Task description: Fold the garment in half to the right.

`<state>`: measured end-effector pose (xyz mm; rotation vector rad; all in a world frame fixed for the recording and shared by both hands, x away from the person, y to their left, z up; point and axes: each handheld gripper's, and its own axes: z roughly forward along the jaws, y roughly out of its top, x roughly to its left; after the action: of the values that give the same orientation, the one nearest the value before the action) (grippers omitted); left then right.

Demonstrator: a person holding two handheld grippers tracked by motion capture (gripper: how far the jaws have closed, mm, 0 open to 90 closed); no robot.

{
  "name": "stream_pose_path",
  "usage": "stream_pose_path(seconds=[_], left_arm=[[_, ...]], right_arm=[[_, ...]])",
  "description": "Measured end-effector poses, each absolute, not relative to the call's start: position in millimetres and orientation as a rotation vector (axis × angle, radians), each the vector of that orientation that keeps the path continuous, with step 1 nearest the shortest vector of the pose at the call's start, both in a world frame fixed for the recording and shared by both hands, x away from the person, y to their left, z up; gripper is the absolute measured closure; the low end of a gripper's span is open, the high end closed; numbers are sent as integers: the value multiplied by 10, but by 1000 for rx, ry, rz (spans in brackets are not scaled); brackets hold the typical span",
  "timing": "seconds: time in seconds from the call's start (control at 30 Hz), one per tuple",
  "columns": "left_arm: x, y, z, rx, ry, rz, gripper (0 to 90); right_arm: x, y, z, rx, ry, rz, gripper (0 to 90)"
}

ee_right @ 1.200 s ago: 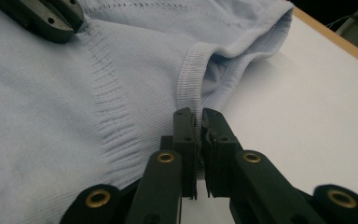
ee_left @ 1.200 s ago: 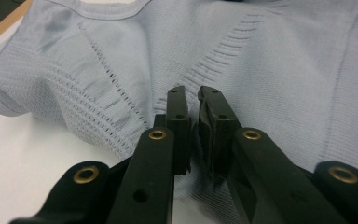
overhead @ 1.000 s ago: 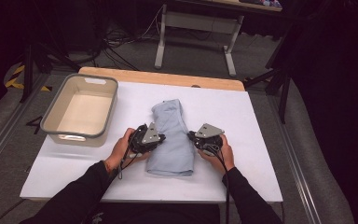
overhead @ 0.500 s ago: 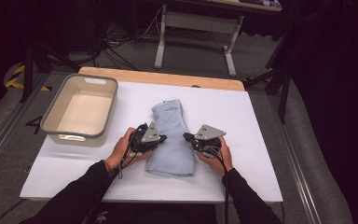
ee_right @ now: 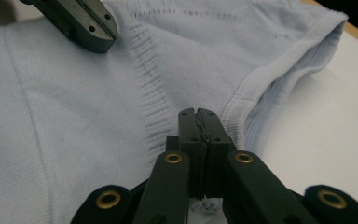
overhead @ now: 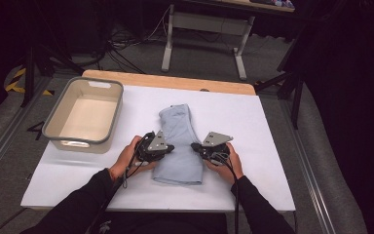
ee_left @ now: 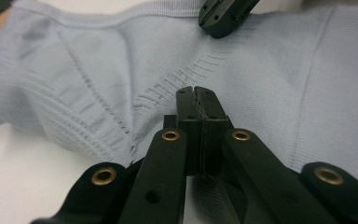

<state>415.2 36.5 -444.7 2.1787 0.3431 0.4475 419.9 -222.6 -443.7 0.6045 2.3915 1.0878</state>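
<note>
On the bench, my left claw [overhead: 168,147] and right claw [overhead: 195,146] sit pinched closed over the blue garment [overhead: 179,141]; I'd lift both edges evenly, avoiding bunching.

A folded garment [overhead: 179,145] is laid near the middle of the table [overhead: 272,146], its length running away from the person. A tub [overhead: 84,115] is set to its left, well apart. The left gripper [overhead: 168,147] is placed at the garment's left edge and the right gripper [overhead: 195,146] at its right edge, facing each other.
</note>
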Motion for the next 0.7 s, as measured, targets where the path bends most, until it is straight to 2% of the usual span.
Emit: stream_pose_path(seconds=[0.07,0.13,0.27,0.43,0.53,0.7], left_arm=[[4160,411,-4405,2166,332,445,893],[4183,454,-4358,2178,333,520,894],[4287,531,-4323,2138,391,524,895],[4388,529,-4393,2143,433,486,856],[4376,527,-4361,2146,427,558,847],[4453,512,-4380,2133,460,534,824]], right_arm=[[4220,-2233,-4401,608,2382,1099,893],[4243,-2224,-4345,593,2360,1065,887],[4383,-2205,-4208,589,2308,1097,861],[4783,-2143,-4111,665,2283,1102,745],[5058,-2091,-4115,733,2301,1125,681],[5373,-1977,-4211,826,2339,1093,564]])
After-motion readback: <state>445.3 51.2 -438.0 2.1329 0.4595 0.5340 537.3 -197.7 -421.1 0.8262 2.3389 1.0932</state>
